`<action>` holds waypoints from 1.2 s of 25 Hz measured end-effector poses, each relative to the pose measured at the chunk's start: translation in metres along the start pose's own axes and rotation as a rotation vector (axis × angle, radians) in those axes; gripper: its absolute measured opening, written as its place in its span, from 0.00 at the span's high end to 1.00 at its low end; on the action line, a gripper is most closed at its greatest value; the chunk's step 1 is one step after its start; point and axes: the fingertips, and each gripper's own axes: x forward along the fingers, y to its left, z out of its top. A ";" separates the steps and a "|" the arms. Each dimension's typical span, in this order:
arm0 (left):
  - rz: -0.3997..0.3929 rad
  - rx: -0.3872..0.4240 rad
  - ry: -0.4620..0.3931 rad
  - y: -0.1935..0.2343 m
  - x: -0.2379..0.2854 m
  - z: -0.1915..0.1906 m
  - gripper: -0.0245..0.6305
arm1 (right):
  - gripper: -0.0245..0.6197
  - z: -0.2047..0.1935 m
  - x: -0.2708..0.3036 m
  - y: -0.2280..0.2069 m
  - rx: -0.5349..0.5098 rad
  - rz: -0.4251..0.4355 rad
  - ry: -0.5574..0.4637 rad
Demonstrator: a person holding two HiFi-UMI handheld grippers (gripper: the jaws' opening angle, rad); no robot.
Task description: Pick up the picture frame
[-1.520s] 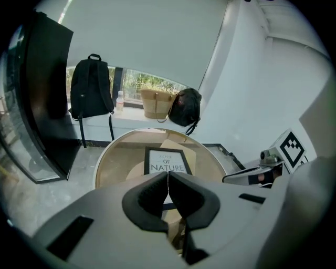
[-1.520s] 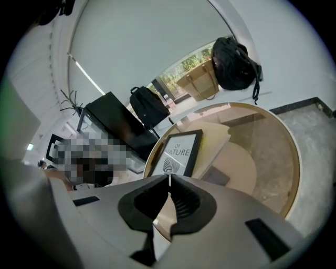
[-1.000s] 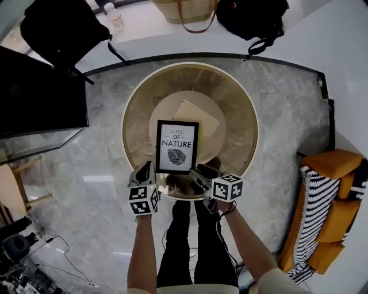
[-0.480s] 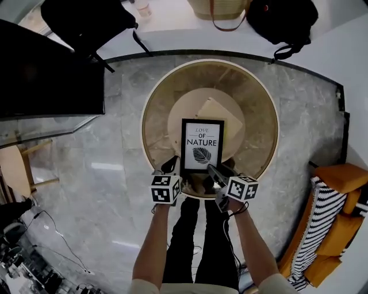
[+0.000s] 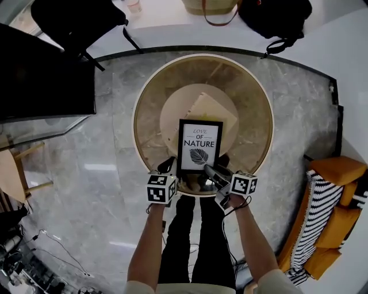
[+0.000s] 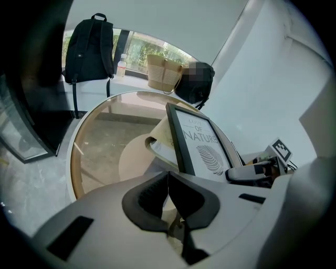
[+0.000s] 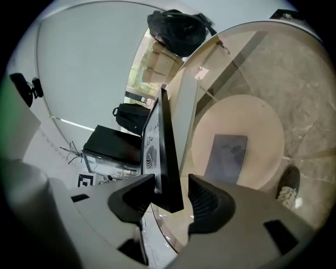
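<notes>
— Picture frame (image 5: 199,148): where is it?
— On edge at the near side of the round glass table (image 5: 138,103), with its "NATURE" print and leaf facing the person. I can't tell whether its bottom edge touches the glass.
— Right gripper (image 5: 209,170)?
— Jaws apart, straddling the frame's lower right corner. In the right gripper view one jaw lies against the printed front, and a gap shows between the other jaw and the back.
— And the left gripper (image 5: 168,167)?
— Jaws pressed together with nothing between them. It sits just beside the frame's lower left corner, not on it.
— Anything else near the frame?
— A pale flat board (image 5: 204,110) shows just behind it. I can't tell whether it lies on the glass or beneath.
— Beyond the table?
— A black backpack (image 5: 63,20) at far left and a woven bag (image 5: 210,7) at the top.
</notes>
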 end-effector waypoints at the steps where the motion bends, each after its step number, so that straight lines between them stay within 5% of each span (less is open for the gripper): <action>1: -0.003 0.001 0.003 0.000 0.001 -0.001 0.93 | 0.65 0.001 0.000 0.000 0.008 0.018 -0.004; 4: -0.017 0.007 0.013 -0.003 0.002 -0.005 0.93 | 0.66 0.000 0.002 0.010 0.032 0.103 -0.011; 6: -0.020 0.006 0.012 -0.003 0.002 -0.005 0.93 | 0.77 0.002 0.002 0.022 0.031 0.148 -0.027; 11: -0.028 0.009 0.012 -0.006 -0.002 -0.003 0.93 | 0.84 0.015 -0.009 0.043 0.036 0.197 -0.128; 17: -0.045 -0.007 -0.005 -0.014 -0.013 0.002 0.93 | 0.86 0.018 -0.022 0.072 -0.087 0.144 -0.155; 30: -0.045 -0.017 -0.049 -0.041 -0.086 0.027 0.93 | 0.87 0.021 -0.054 0.124 -0.166 -0.015 -0.148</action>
